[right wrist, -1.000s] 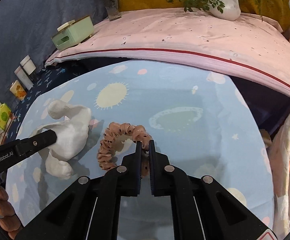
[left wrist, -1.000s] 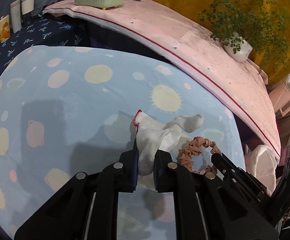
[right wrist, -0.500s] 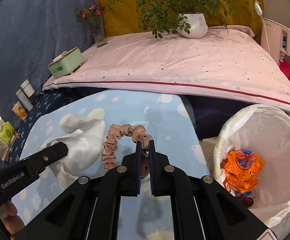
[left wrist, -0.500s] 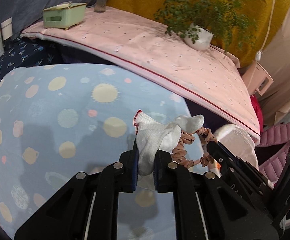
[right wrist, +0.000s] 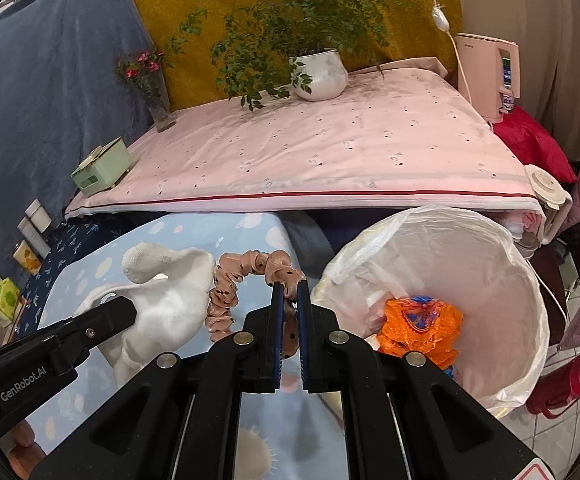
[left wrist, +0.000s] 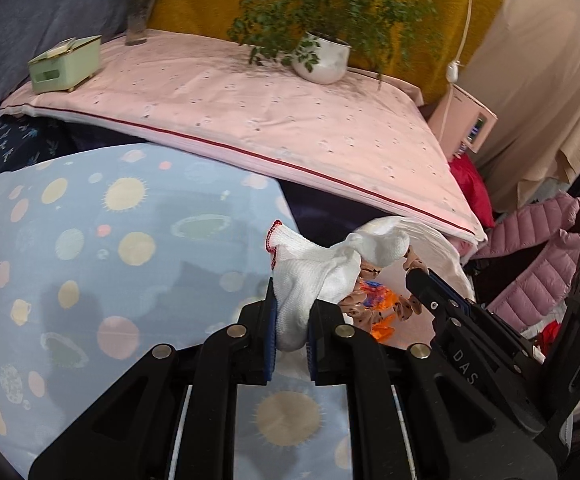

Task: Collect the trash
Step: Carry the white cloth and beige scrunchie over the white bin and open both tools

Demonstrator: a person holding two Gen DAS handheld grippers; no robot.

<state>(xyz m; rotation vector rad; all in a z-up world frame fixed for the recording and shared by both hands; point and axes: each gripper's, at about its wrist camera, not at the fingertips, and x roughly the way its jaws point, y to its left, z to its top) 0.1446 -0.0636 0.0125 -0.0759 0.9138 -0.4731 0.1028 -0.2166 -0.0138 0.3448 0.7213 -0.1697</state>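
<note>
From the left wrist view, we see our left gripper [left wrist: 291, 320] pinching a white sock [left wrist: 310, 272] between its two fingers; the sock sticks up above the fingertips, its red-stitched cuff at the upper left. It hangs over the edge of the blue sun-patterned cloth [left wrist: 89, 240]. Just to the right, the right gripper [left wrist: 420, 280] holds a pink hair scrunchie [left wrist: 370, 276], partly hidden behind the sock. Behind both lies the white-lined trash bin [left wrist: 442, 248]. A pink mattress [left wrist: 269, 120] carries a potted plant [left wrist: 322, 60] and a green box [left wrist: 65, 64].

From the right wrist view, our right gripper [right wrist: 288, 292] has its fingers pressed nearly together on the scrunchie [right wrist: 241, 280], which loops out to the left. The left gripper [right wrist: 123, 310] comes in from the left with the sock [right wrist: 161, 292]. The bin [right wrist: 502, 276] stands close on the right beside the blue cloth [right wrist: 249, 224], with an orange wrapper [right wrist: 422, 328] inside. A red flask [right wrist: 570, 380] stands on the floor beside it.
</note>
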